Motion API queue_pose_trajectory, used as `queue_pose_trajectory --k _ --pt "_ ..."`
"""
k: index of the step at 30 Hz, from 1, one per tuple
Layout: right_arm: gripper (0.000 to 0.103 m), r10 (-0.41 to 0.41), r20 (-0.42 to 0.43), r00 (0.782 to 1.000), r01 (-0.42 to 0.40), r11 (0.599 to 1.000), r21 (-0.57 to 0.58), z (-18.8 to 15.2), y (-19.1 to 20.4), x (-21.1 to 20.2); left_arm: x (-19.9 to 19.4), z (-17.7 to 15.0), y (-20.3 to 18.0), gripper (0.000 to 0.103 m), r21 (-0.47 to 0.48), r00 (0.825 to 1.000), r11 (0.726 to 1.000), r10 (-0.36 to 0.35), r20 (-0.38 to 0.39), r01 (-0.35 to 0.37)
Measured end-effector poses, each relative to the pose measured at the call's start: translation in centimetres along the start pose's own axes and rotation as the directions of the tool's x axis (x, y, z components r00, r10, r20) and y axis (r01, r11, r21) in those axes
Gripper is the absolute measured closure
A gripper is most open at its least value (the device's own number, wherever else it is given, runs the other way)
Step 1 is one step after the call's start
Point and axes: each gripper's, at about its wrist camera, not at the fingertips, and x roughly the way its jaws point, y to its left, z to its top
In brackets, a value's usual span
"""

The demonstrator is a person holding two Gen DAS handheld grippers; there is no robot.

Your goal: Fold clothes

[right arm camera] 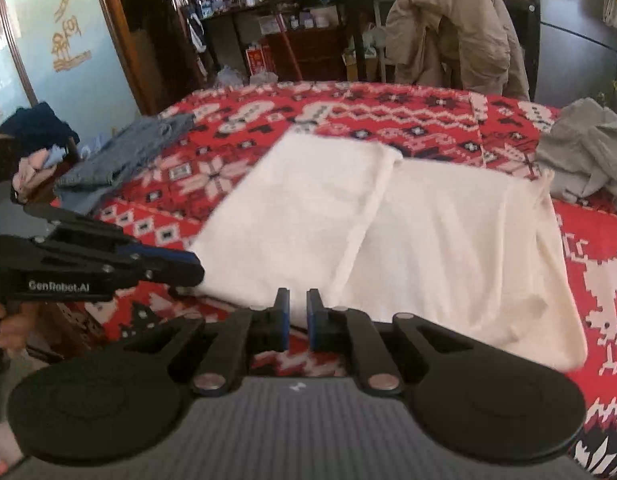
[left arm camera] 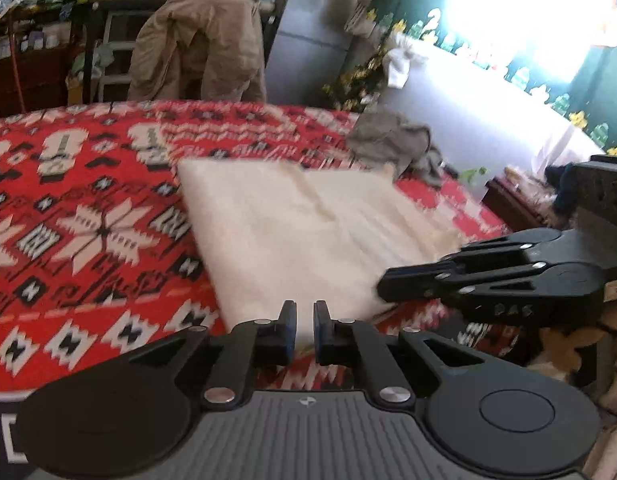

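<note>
- Flat cream-white knit garment: lies spread on the red, white and black patterned blanket that covers the surface, partly folded into a rough rectangle. A seam or folded edge runs from the far middle toward the near edge.
- Handling, judged: thin, soft and light, with no stiffness. It will drape and sag when lifted, and a one-point lift will likely bunch it. Not fragile. The blanket looks napped, so the cloth may drag on it rather than slide.
- Where to hold, judged: the near hem and its corners. Pinch through all layers at an edge, one gripper per corner, so that the fold carries over evenly.
- Left gripper: parted by a narrow gap, blue pads showing, nothing between them. It sits at the near edge of the garment, over the left part of the hem. Contact with the cloth cannot be told.
- Right gripper: the same narrow gap, holding nothing, at the near hem further right. In the left wrist view its tip lies at the garment's near right corner.
- Crumpled grey garment: heaped just beyond the far right corner, unfolded.
- Blue-grey folded cloth: at the left edge of the blanket, well apart.
- Beige jacket: draped over a chair behind the surface.
</note>
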Motion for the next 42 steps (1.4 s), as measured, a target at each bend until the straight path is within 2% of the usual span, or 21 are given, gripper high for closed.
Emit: queue_pose_trajectory --k 4,8,16,20,26,33,38,42 --pt "0.094 0.009 0.020 1.000 -0.008 0.998 -0.060 1.4 1.7 1.4 2.2 0.1 -0.7 0.097 0.048 1.000 0.999 0.011 -0.025 -0.009" --pt "0.094 -0.022 -0.018 1.000 0.020 0.996 -0.090 1.0 2.2 3.0 2.8 -0.3 -0.8 0.097 0.055 0.999 0.998 0.005 -0.032 -0.003" --pt "0.096 -0.025 -0.028 0.999 0.024 0.999 -0.044 0.5 0.9 1.3 1.7 -0.3 -1.5 0.097 0.042 1.000 0.999 -0.007 -0.028 0.008" --pt "0.095 -0.035 -0.026 0.999 0.034 0.999 -0.034 0.7 0.4 0.4 2.8 0.8 -1.9 0.097 0.055 1.000 0.998 -0.019 -0.017 0.020" --pt "0.095 -0.049 -0.048 0.998 0.049 0.999 0.005 0.1 -0.4 1.6 4.8 2.1 -2.3 0.097 0.077 0.999 0.996 -0.041 -0.030 0.043" --pt "0.095 -0.059 -0.008 0.998 0.059 0.996 0.073 1.2 -2.3 1.1 6.8 3.0 -3.0 0.097 0.110 0.997 0.992 -0.048 -0.067 0.055" --pt "0.095 -0.068 0.021 0.997 0.065 0.990 0.121 2.0 -3.7 0.7 7.5 2.6 -3.1 0.097 0.079 0.995 0.995 -0.058 -0.076 0.064" --pt "0.095 -0.001 0.039 0.999 -0.004 0.993 0.116 3.4 -4.3 2.3 7.5 2.0 -3.7 0.097 0.064 0.992 0.993 -0.092 -0.084 0.098"
